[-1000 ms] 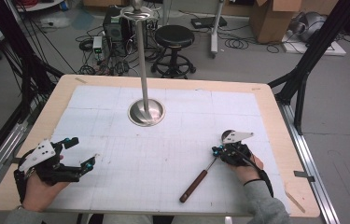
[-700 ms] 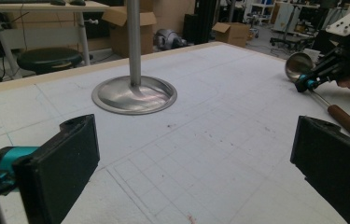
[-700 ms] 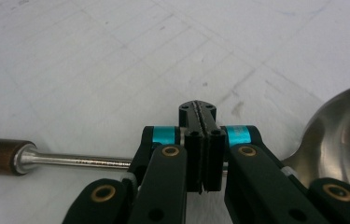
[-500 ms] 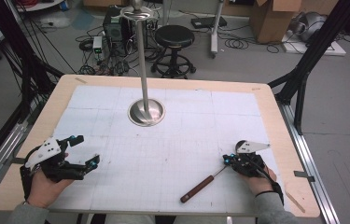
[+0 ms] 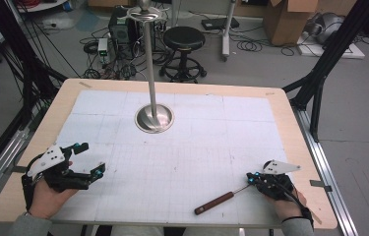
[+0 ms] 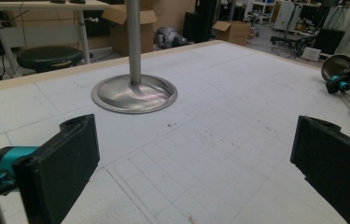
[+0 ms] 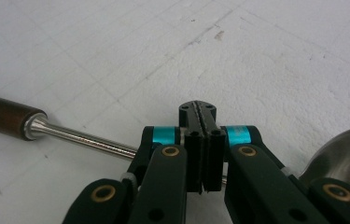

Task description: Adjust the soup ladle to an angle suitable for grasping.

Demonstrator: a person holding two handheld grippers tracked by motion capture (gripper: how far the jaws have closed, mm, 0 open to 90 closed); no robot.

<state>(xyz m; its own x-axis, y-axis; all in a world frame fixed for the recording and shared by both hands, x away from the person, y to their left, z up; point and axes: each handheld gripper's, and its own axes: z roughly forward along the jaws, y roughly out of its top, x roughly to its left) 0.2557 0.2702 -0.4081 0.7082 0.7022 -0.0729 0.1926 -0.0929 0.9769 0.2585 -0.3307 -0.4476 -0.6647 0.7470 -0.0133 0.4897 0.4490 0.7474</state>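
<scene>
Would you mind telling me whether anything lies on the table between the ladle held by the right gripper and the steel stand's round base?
Nothing visible does. Bare white gridded mat lies between the wooden-handled steel ladle, on which the right gripper is shut, and the polished steel stand's round base. The open left gripper sits off to the side.

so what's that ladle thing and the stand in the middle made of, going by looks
Ladle: the shaft and bowl look like polished metal, probably steel, bright with sharp reflections. Its handle is dark reddish brown and smooth, likely varnished wood, though plastic can't be ruled out. Stand: the pole and dished round base look like brushed or satin steel, grey with soft streaked highlights.
</scene>
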